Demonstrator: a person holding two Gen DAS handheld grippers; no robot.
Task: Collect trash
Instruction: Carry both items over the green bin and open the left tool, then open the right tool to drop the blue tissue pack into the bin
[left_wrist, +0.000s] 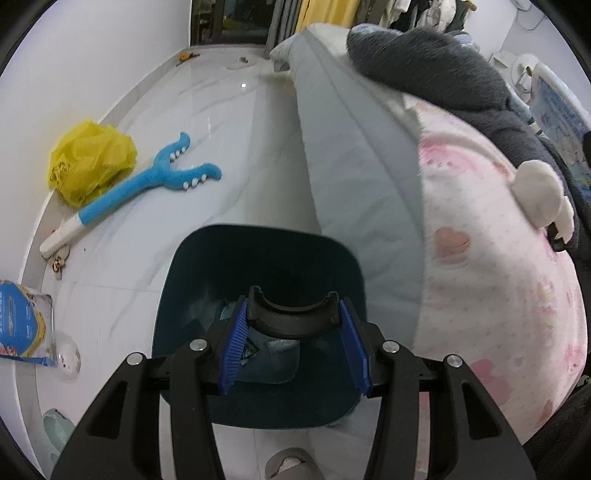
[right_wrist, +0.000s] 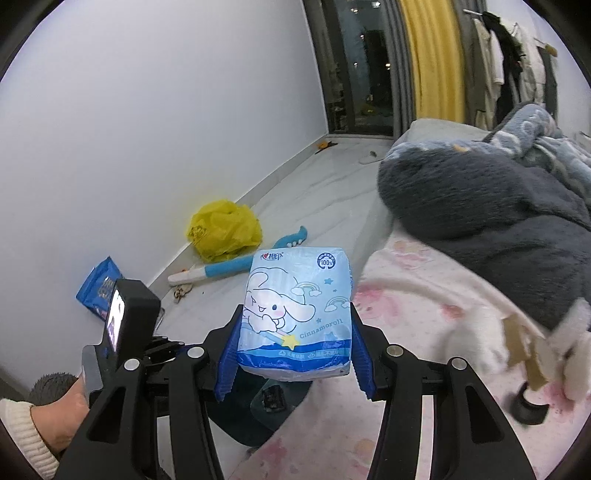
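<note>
Black ring (left_wrist: 293, 315) clenched in left tongs (left_wrist: 293, 343) — over bin (left_wrist: 184, 280) | right tongs (right_wrist: 295, 354) clasp tissue pack (right_wrist: 295, 314), seemingly full

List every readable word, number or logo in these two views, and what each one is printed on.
"Cinnamoroll": on the blue tissue pack held in the right tongs.
"100%": round badge at that pack's top.
Brand characters at the pack's top edge and the small print on its bottom band: too blurred to read.
Blue package on the floor: print too small to read.
</note>
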